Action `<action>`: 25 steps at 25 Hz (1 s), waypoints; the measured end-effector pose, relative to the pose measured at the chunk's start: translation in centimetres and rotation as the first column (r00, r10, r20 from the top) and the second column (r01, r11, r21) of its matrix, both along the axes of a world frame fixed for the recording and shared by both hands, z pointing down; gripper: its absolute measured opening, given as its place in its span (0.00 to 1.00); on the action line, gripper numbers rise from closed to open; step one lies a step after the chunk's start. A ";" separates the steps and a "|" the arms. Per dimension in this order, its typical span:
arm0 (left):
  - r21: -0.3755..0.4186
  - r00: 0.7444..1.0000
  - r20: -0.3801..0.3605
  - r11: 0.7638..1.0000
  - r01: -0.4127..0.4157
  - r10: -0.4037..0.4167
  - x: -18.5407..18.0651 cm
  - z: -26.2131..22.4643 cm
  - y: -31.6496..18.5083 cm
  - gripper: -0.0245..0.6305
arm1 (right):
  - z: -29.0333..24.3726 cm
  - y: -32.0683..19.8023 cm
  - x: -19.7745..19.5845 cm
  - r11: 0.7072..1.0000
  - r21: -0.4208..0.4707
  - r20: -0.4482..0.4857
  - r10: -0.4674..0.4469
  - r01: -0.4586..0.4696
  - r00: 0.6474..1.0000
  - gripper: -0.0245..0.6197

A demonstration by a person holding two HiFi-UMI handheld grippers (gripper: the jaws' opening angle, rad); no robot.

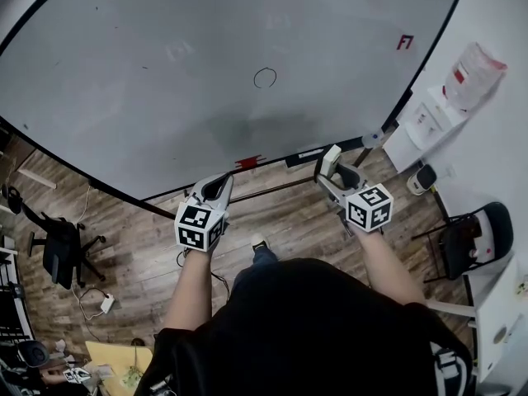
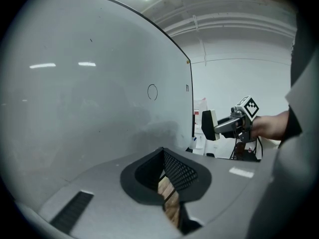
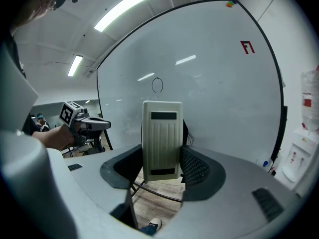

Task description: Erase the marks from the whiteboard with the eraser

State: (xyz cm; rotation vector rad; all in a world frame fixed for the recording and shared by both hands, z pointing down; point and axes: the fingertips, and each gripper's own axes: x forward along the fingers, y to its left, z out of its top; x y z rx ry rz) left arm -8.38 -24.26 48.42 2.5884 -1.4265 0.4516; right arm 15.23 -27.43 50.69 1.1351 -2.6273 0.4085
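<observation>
The whiteboard [image 1: 165, 64] fills the upper head view and carries a small black circle [image 1: 265, 77] and a red mark [image 1: 404, 42] near its right edge. My right gripper [image 1: 332, 165] is shut on a cream eraser [image 1: 330, 160], held upright a little short of the board's lower edge. In the right gripper view the eraser [image 3: 162, 138] stands between the jaws, below the circle [image 3: 157, 85]. My left gripper [image 1: 218, 188] hovers left of it, shut and empty. From the left gripper view I see the circle [image 2: 152, 91] and the eraser [image 2: 209, 125].
A red object [image 1: 247, 162] lies on the board's tray. A water dispenser [image 1: 466, 81] stands at the right, with a black chair [image 1: 474, 238] below it. An office chair [image 1: 62, 250] sits on the wooden floor at the left. A person's foot [image 1: 259, 243] shows under the board.
</observation>
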 end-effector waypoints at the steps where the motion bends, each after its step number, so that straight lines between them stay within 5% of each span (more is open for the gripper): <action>1: 0.001 1.000 0.001 1.000 -0.001 0.001 -0.1 0.0 -0.3 0.05 | -0.1 -0.3 -0.2 1.000 0.002 0.001 0.000 0.000 1.000 0.40; 25: 0.004 1.000 0.017 1.000 -0.023 0.023 -1.5 -0.1 -5.0 0.05 | 0.2 -6.5 -2.1 1.000 0.012 -0.043 0.012 -0.012 0.999 0.40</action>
